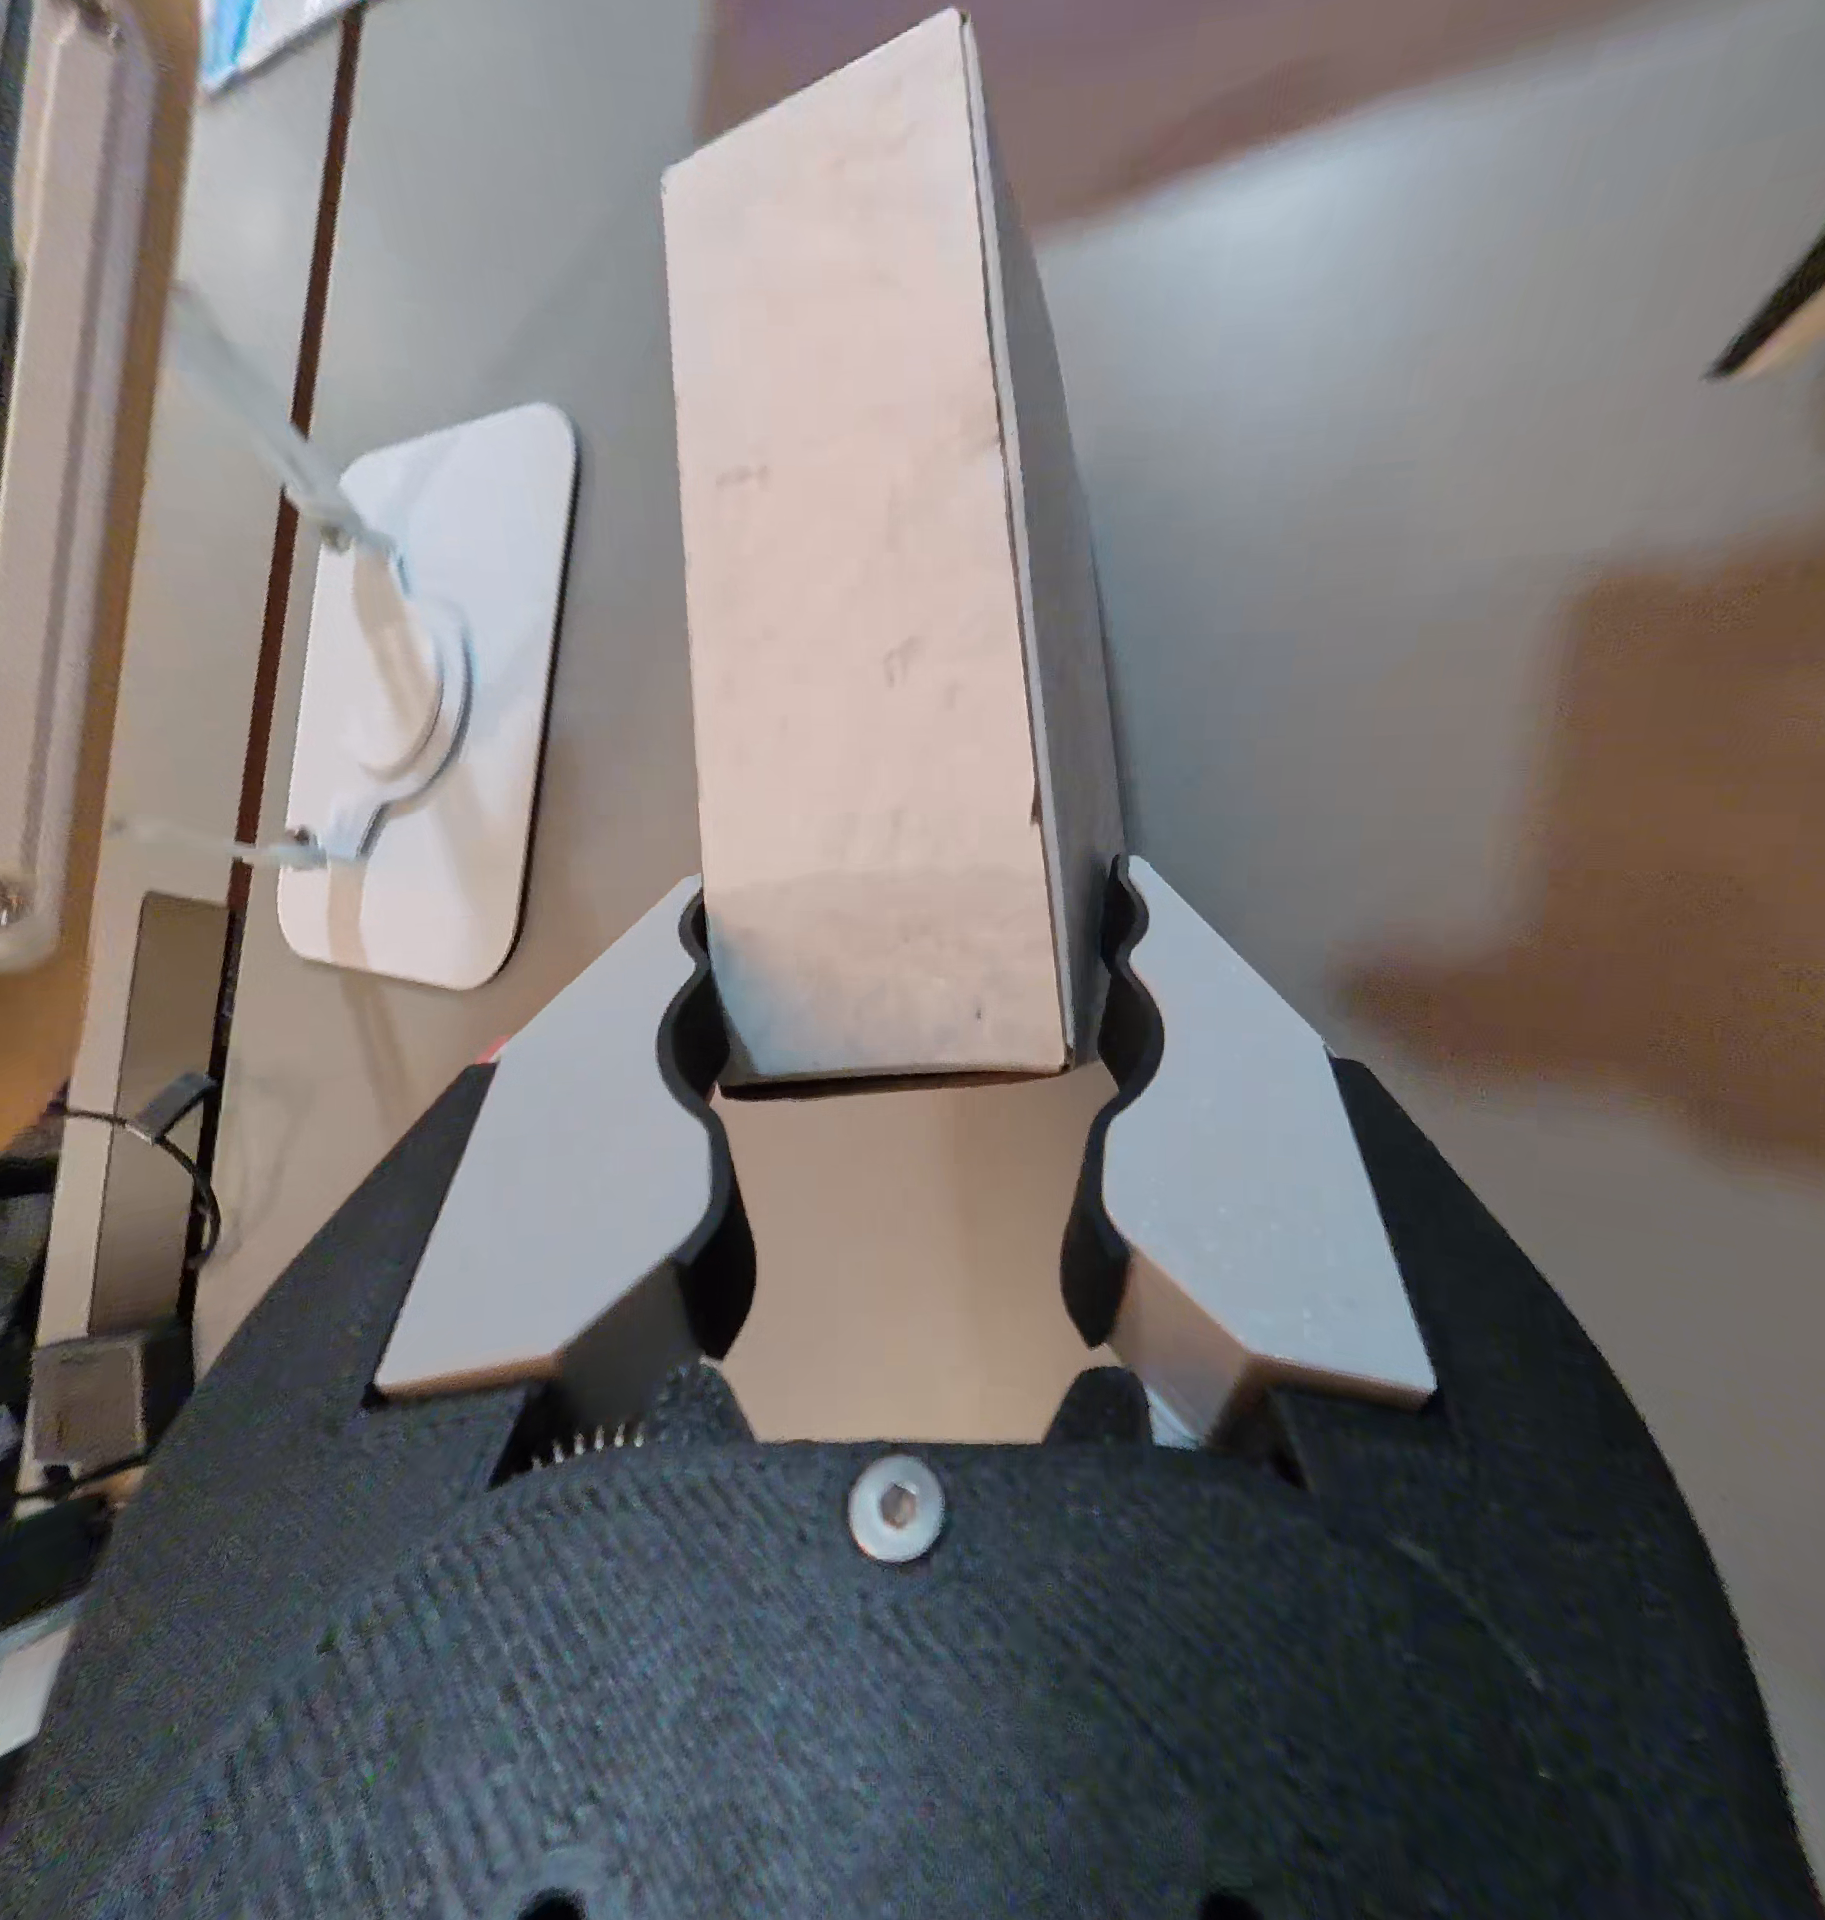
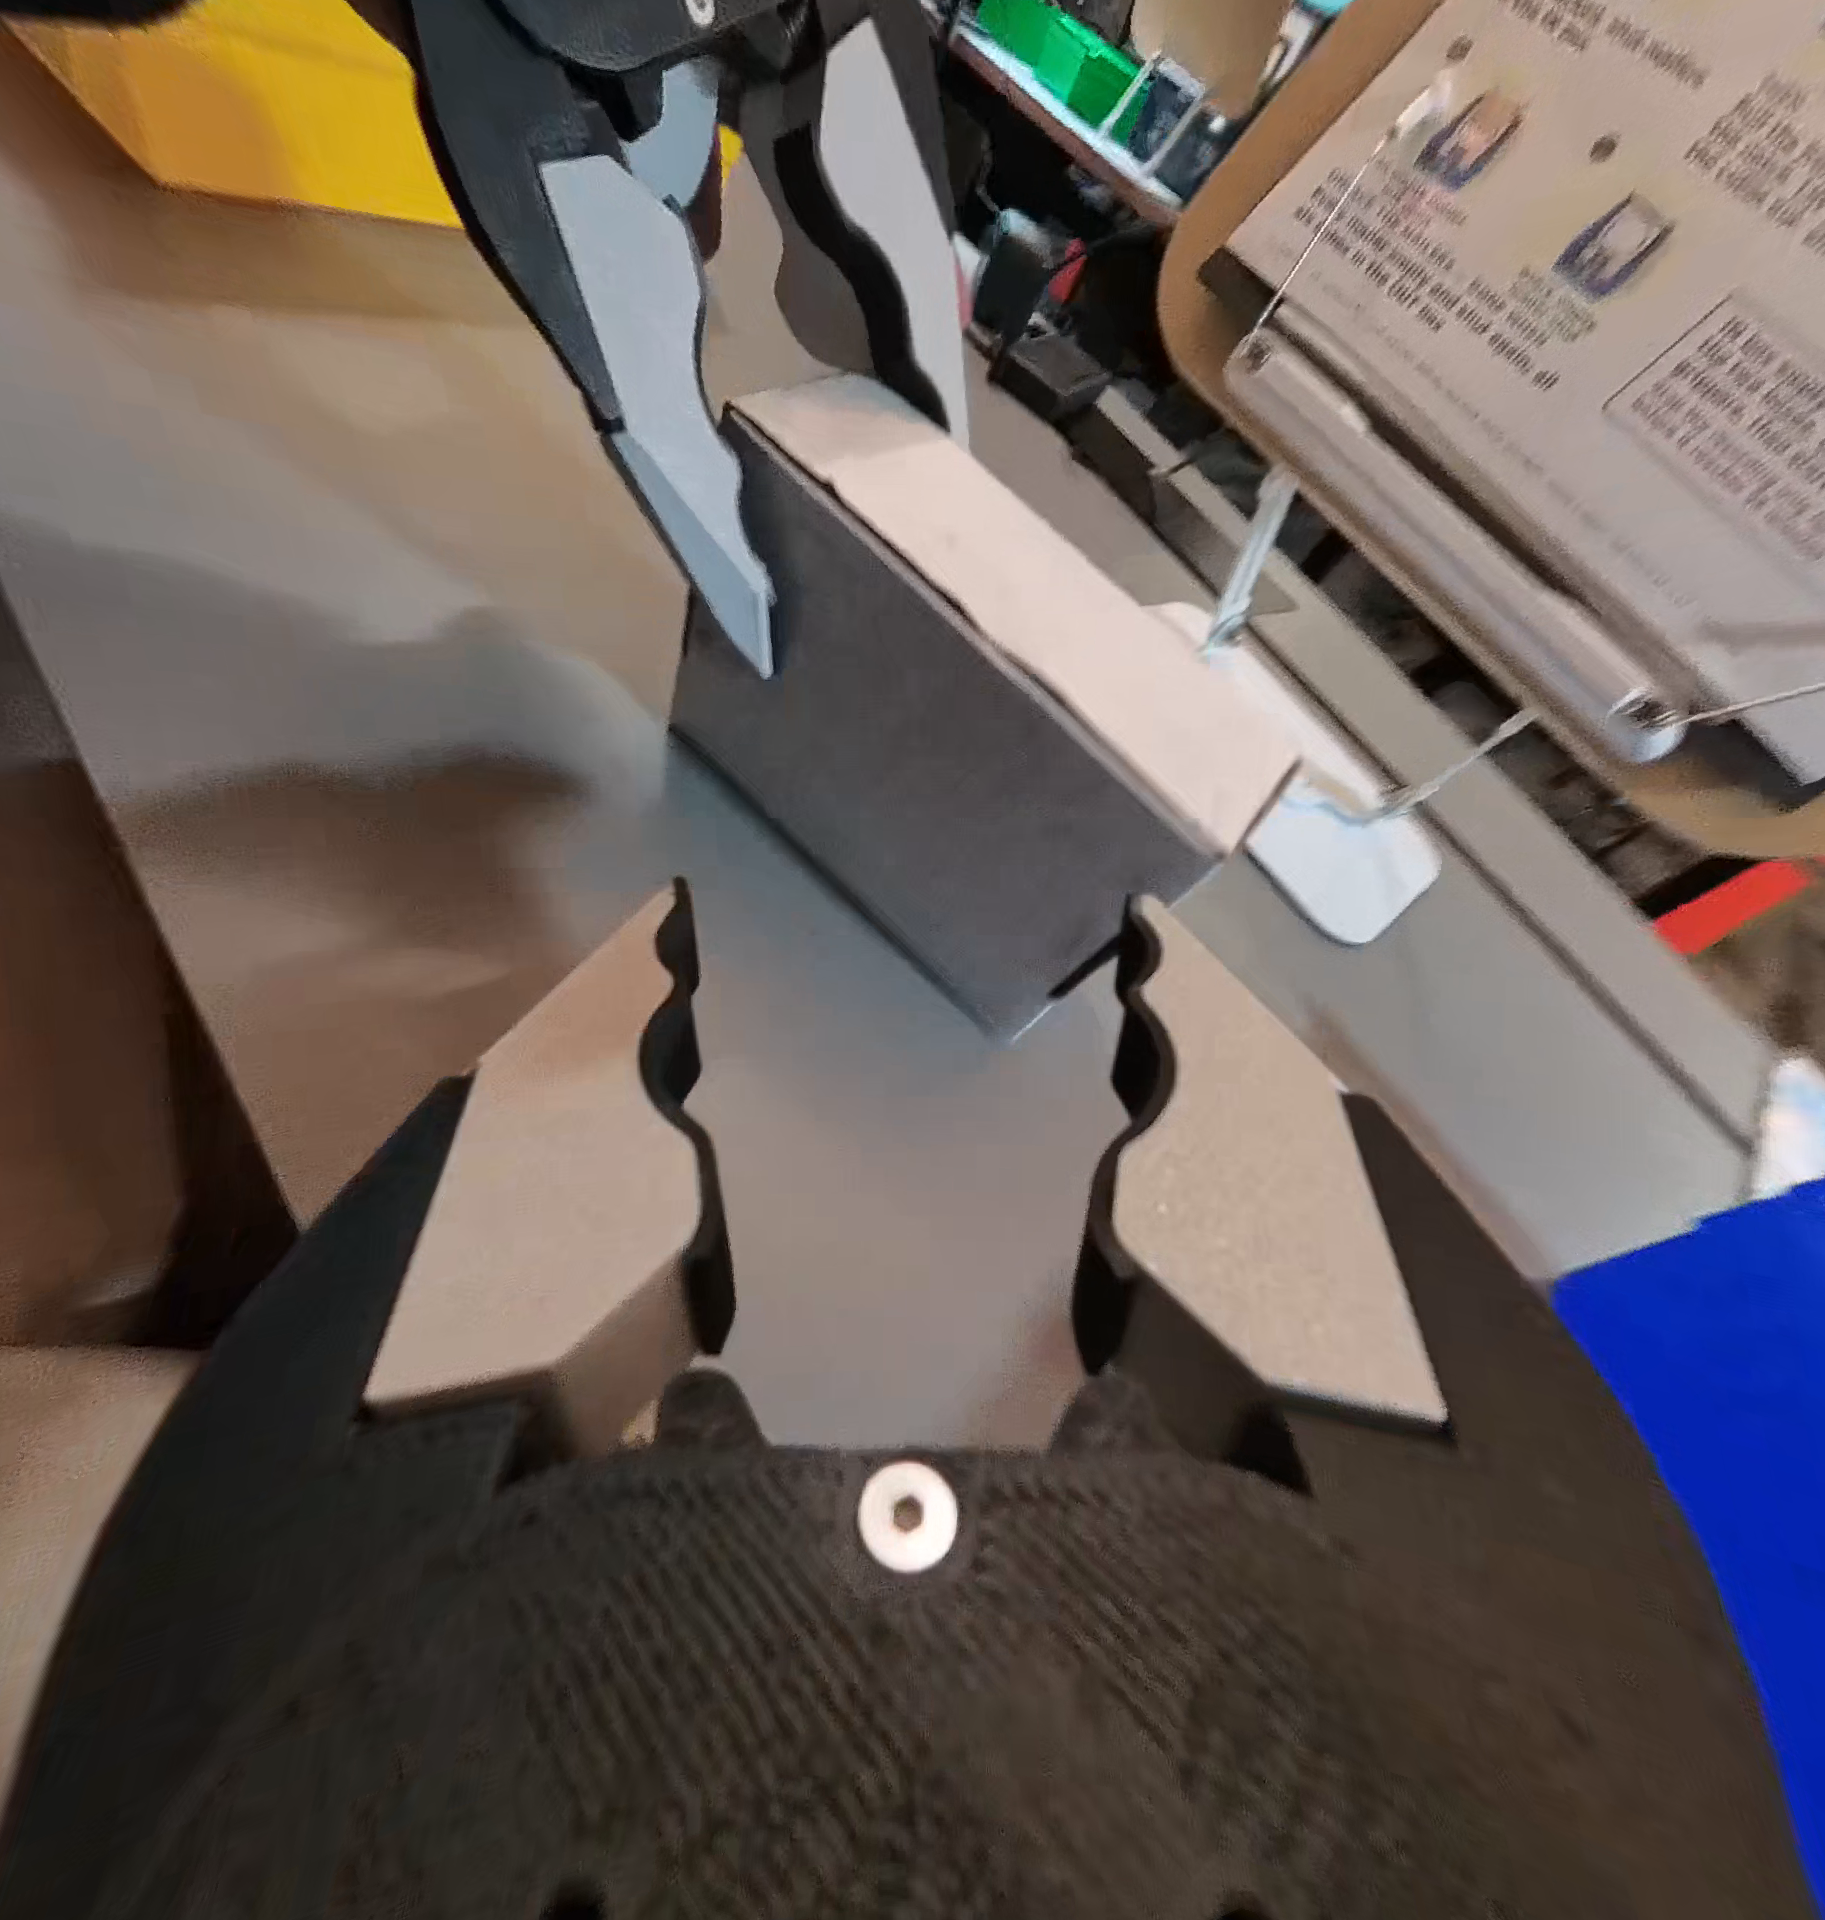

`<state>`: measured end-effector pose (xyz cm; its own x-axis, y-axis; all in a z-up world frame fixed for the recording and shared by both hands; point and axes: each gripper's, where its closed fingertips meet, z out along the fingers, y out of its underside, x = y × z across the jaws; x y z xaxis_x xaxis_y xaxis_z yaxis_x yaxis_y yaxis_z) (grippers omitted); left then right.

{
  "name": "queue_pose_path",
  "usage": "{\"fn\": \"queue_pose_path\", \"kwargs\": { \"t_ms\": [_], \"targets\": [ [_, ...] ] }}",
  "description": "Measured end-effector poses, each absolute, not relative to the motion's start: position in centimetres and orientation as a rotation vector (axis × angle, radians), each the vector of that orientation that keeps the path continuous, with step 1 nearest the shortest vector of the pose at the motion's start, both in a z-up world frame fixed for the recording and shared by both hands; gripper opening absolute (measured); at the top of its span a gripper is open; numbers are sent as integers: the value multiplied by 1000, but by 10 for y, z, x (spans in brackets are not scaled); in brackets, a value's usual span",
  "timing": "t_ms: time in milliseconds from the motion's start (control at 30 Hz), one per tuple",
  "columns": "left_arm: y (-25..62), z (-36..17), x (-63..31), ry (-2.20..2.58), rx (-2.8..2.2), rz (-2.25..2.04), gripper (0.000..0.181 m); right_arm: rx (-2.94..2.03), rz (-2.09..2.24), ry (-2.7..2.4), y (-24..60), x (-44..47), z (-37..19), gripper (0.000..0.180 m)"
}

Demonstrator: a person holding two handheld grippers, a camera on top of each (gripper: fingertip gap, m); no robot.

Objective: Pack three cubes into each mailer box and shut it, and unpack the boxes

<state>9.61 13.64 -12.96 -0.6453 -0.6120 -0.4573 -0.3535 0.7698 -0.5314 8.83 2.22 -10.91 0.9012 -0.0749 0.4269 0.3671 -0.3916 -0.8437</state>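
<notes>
My left tongs (image 1: 903, 966) squeeze the near end of a shut grey cardboard mailer box (image 1: 866, 582), while my right tongs (image 2: 908, 935) gape apart near it.

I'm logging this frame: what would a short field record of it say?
held item: closed white box
holder: left gripper, fingers on the box's two sides
box contact: one corner on the grey table
right gripper: open, empty, close to the box
background: white stand base

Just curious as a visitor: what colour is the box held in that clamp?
White, a bit scuffed. The mailer box shows best in the left wrist view, gripped by the left gripper.
</notes>
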Motion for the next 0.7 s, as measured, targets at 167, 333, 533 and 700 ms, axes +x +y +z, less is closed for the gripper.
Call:
{"fn": "queue_pose_path", "kwargs": {
  "t_ms": [167,333,533,700],
  "targets": [
    [84,-128,86,2346,-592,-518,72,-1848,-667,-277,14,89,-88,95],
    [46,-128,87,2373,-525,-580,72,-1929,-737,-288,11,95,-99,107],
    [23,-127,79,2379,-430,-606,72,-2002,-883,-407,0,99,-110,99],
    [24,-122,80,2238,-631,-903,98,-1992,-948,-481,-2,93,-111,82]
  ]
}}
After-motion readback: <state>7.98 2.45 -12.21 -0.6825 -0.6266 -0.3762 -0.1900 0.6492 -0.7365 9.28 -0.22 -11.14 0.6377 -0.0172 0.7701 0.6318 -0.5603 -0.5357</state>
